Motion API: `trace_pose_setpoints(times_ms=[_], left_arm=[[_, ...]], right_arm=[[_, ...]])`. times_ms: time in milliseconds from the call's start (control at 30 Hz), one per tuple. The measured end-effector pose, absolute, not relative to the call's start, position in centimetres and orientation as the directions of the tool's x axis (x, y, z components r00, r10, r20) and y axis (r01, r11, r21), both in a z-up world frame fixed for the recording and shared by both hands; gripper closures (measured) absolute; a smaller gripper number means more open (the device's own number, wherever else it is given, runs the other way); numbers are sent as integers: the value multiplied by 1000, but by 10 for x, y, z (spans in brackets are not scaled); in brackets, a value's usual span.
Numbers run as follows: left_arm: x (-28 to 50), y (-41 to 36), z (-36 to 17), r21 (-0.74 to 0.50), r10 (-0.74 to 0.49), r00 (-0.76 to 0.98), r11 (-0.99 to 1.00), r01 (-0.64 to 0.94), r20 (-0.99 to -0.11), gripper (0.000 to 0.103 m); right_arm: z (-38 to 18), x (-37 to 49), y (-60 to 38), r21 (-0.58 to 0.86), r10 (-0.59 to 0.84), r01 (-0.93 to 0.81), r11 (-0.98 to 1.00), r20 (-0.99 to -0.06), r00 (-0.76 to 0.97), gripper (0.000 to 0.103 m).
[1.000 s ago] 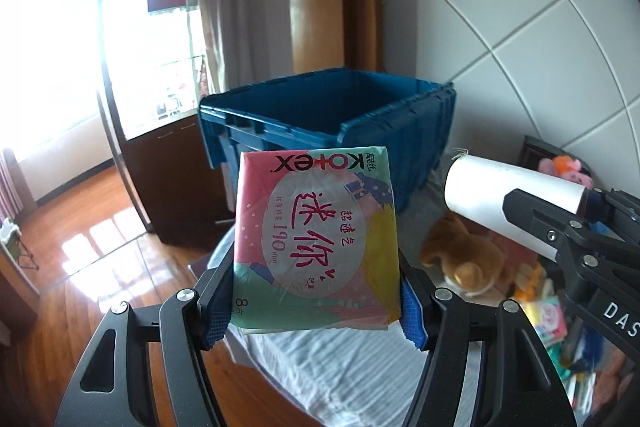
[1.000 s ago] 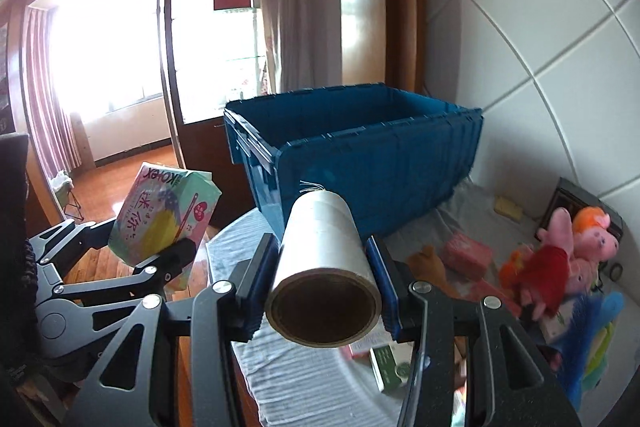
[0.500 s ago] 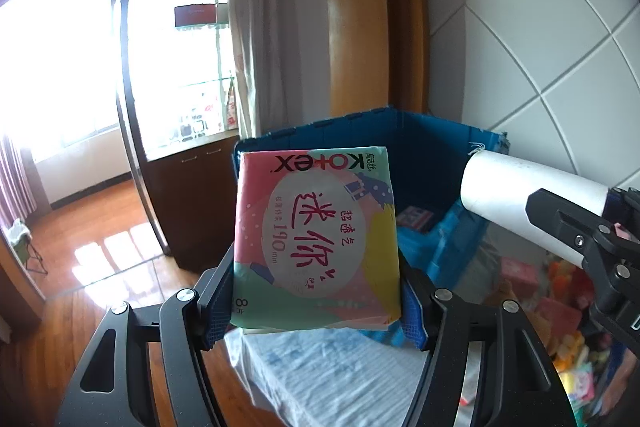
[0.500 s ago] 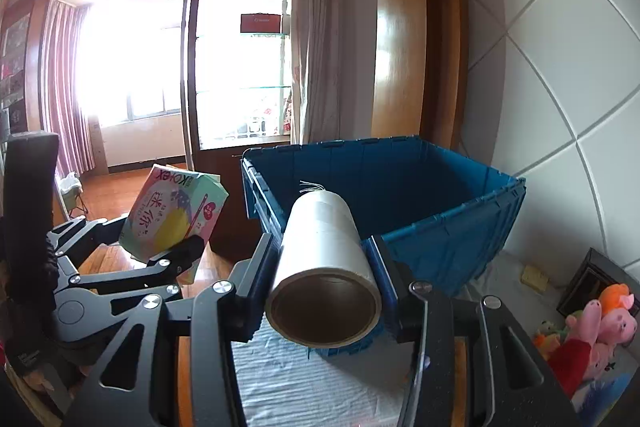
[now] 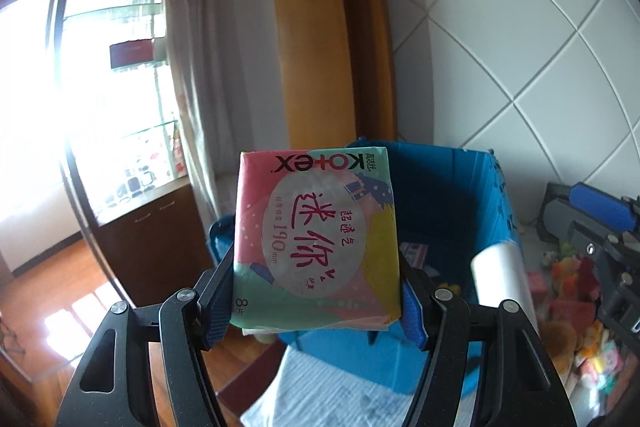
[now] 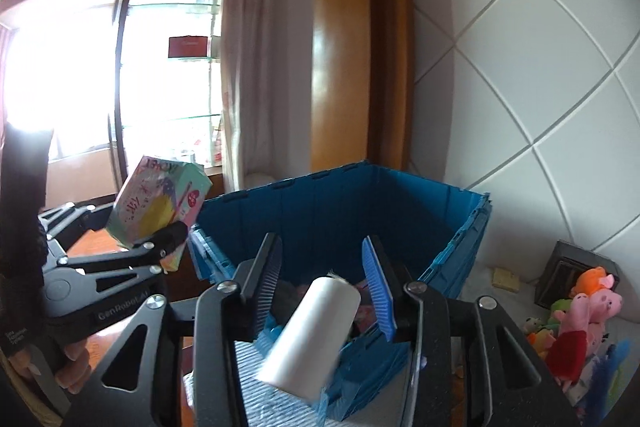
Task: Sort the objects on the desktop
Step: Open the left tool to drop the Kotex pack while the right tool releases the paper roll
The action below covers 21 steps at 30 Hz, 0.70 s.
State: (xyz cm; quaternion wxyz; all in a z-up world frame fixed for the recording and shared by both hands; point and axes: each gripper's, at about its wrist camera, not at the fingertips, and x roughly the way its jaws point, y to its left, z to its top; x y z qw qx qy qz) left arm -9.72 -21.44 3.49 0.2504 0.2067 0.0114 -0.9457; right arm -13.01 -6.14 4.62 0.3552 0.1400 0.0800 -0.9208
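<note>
My left gripper (image 5: 316,281) is shut on a pink and green Kotex pad pack (image 5: 316,243), held upright in front of the open blue plastic bin (image 5: 452,195). In the right wrist view the same pack (image 6: 156,203) hangs left of the bin (image 6: 400,203). My right gripper (image 6: 320,251) reaches over the bin's near rim, its jaws closing. The white roll (image 6: 312,331) lies loose between them, tilted and blurred, with neither pad pressing on it. In the left wrist view the roll (image 5: 500,279) is at the bin's right wall.
Plush toys (image 6: 580,311) and a dark box (image 6: 572,275) crowd the table right of the bin, against the tiled wall. A white striped cloth (image 5: 320,387) covers the table. A dark cabinet (image 5: 148,239) and wooden floor lie left. A hand (image 6: 68,367) holds the left gripper.
Both grippers moved up to the bin, which now fills the foreground. The roll has left the right gripper's grip and tips downward. The left gripper still holds the pack.
</note>
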Motion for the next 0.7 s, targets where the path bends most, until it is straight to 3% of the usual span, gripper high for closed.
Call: trace_pose_setpoints(times_ms=[300, 700], left_arm=[[-204, -252, -2, 91, -381, -765, -915, 394, -520, 36], [-273, -258, -33, 80, -288, -725, -948, 307, -625, 36]], right_arm=[[-5, -224, -119, 10, -533, 597, -802, -462, -708, 69], [-10, -268, -108, 53, -512, 556, -830, -466, -721, 69]])
